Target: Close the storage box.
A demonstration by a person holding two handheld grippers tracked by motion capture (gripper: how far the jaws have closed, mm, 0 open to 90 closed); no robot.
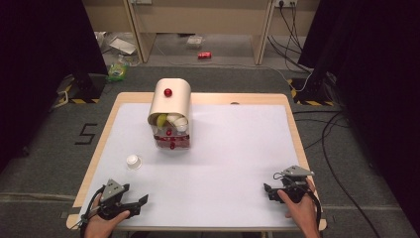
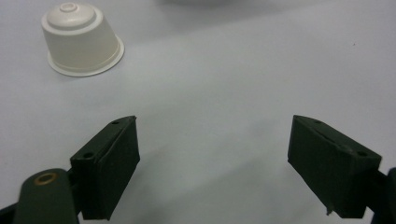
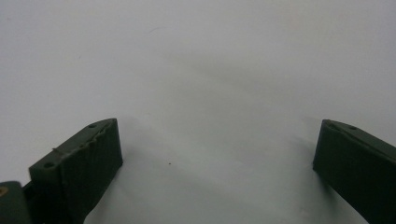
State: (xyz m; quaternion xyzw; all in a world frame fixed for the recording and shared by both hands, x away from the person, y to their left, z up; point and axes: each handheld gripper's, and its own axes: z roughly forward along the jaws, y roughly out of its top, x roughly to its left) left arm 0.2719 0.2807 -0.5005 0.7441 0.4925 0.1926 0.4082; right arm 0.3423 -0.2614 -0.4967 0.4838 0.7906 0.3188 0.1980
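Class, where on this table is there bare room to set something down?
Bare: the right half of the white mat, between the capsule dispenser and the right gripper. Tighter at left, where the white capsule sits beyond the left gripper.

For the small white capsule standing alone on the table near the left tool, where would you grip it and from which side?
Grip the white capsule across its tapered side wall, just above the flared rim. It stands upside down, wide rim on the table, narrow end up. The open left tool is nearest; come from the person's side, low, jaws straddling it. The domed top looks too small and slippery.
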